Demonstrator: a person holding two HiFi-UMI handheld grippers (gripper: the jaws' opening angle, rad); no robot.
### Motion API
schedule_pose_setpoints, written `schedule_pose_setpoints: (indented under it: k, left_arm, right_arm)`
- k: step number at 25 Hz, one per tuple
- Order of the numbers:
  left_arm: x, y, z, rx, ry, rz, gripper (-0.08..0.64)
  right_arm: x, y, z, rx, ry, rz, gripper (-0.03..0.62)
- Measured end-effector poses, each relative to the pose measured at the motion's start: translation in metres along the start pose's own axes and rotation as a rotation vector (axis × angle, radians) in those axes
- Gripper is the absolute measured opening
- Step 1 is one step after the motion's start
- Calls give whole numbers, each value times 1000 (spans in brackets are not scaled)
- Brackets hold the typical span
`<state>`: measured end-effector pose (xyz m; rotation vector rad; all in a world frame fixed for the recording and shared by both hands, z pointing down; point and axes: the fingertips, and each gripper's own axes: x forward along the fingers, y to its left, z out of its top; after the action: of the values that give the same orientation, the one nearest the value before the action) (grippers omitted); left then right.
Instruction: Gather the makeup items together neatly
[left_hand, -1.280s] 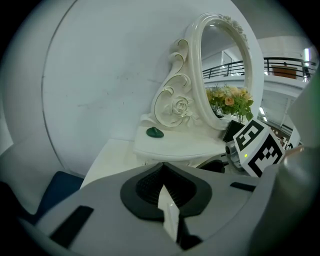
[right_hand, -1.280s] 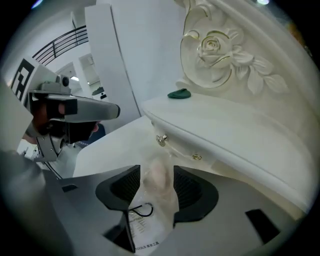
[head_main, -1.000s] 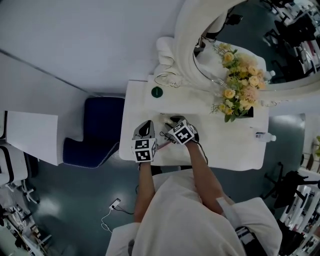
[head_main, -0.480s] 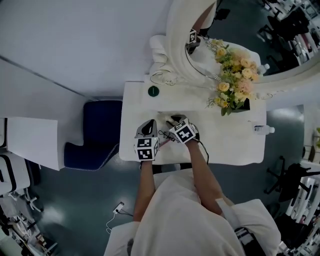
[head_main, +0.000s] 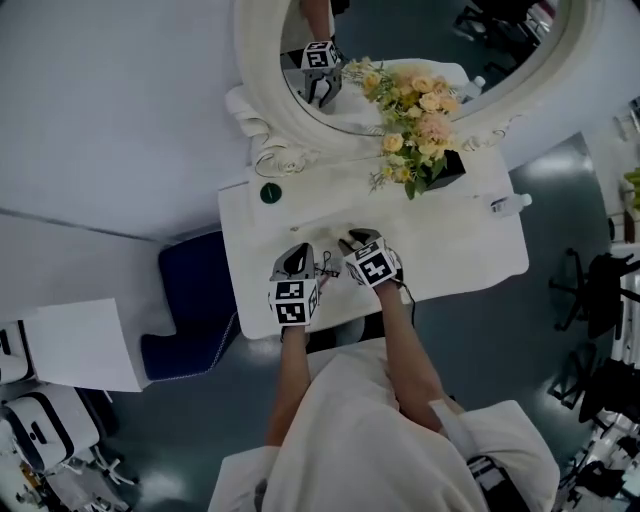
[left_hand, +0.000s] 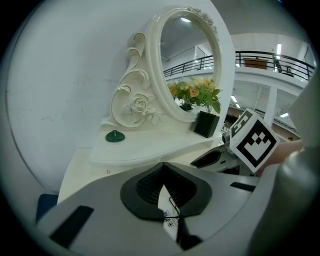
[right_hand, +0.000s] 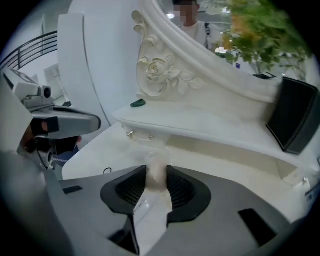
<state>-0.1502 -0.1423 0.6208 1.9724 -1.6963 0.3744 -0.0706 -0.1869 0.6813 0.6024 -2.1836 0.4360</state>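
Observation:
Over the front left of the white dressing table (head_main: 465, 255), my left gripper (head_main: 294, 260) is shut on a thin white printed packet (left_hand: 168, 212) that sticks out between its pads (left_hand: 145, 187). Just to its right, my right gripper (head_main: 359, 242) is shut on a pale tube (right_hand: 151, 212) with a translucent tip. Its jaws have just been closing, and the pads (right_hand: 132, 187) now press the tube from both sides. The right gripper (left_hand: 217, 159) also shows in the left gripper view. A small green round item (head_main: 270, 193) sits on the raised shelf at the left.
An ornate white oval mirror (head_main: 262, 105) stands at the back, reflecting a gripper. Yellow flowers in a black vase (head_main: 445, 165) stand on the shelf. A small bottle (head_main: 508, 203) lies at the table's right end. A blue stool (head_main: 195, 300) stands to the left.
The head view has swung, so the table and mirror now sit tilted and higher in the picture. Both grippers have shifted a little across the table's front and rolled slightly.

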Motion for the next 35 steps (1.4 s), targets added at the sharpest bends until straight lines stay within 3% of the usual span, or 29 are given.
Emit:
schedule_pose_setpoints:
  k: [4,9,20,35]
  left_arm:
    - [-5,-16,-6,37,19,-40,12]
    - [0,-34,-9,38,18,-22,12]
    - [35,-105,12,-6,-16,40,12]
    - [47,-174,-20,-28,9,101,12]
  right_arm:
    - [-24,-27,-28,125,-15,-107,156]
    - [-45,-53,-46,167,-31,-172,156]
    - [-109,-149,-88,216,-64,-236,166]
    - [-130,-209,-163,301,-39,-290,193]
